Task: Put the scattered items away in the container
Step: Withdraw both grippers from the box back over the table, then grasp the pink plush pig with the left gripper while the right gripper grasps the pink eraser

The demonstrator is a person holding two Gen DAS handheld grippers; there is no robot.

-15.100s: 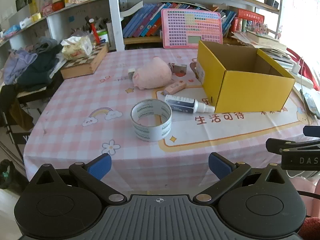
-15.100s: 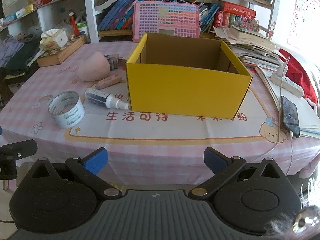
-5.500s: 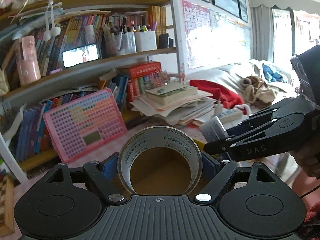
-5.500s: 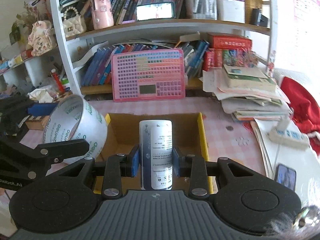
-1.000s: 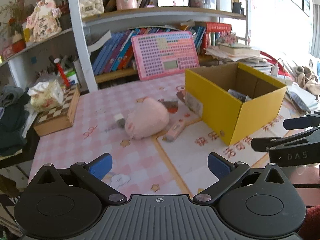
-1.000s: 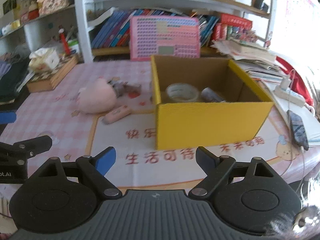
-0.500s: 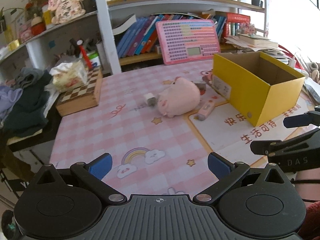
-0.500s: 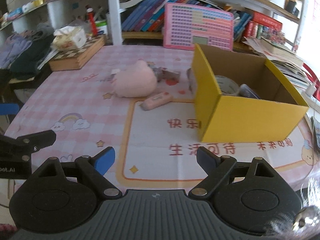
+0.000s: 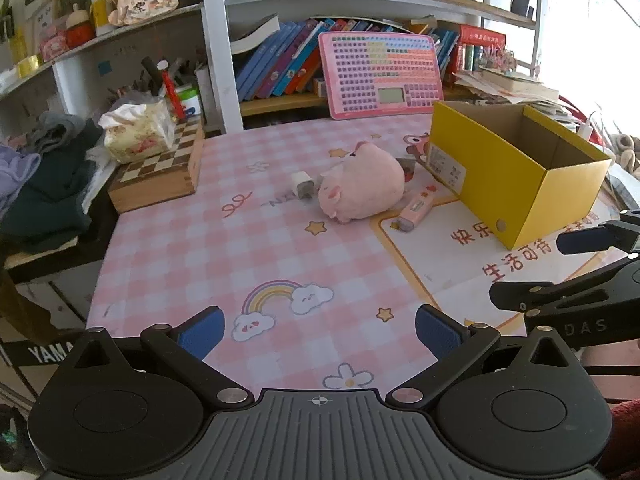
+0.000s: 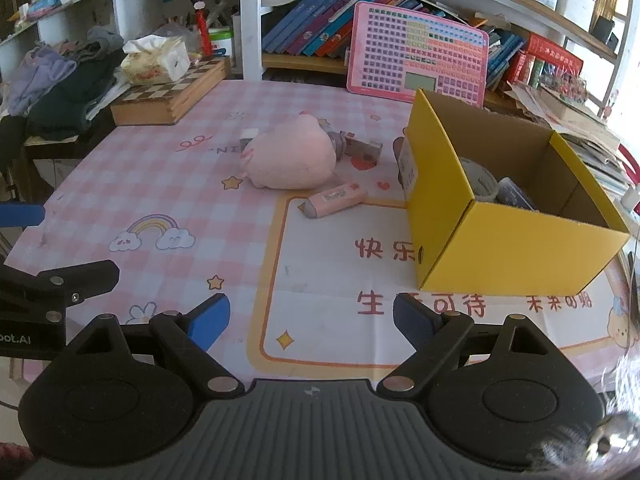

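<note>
Since the earlier frames, when the tape roll and spray bottle were clamped over the box, both tools have let go and pulled back.

Left wrist view: left hand-held gripper [image 9: 320,326] has jaws wide, nothing between the pads, low over the near edge of the pink check surface [image 9: 192,248]. Right hand-held gripper [image 9: 560,268] shows at the right edge. Yellow cardboard box [image 9: 560,196] sits right-rear; contents not visible from here. Pink plush pig [image 9: 360,190] lies just left of the box, snout toward near-left, long axis running from there up-right toward the box. Pink stick-shaped item [image 9: 416,212] lies beside it, roughly parallel, far end near the box corner. Small white plug-like block [image 9: 301,185] is just left of the plush.

Right wrist view: right hand-held gripper [image 10: 310,316] likewise spread and empty. Tape roll [image 10: 482,180] and spray bottle [image 10: 516,196] lie inside the box. Small grey-pink item [image 10: 360,146] sits behind the plush; type unclear.

Assessment: two items stowed, approx. four outstanding; plush or stick probably next.
</note>
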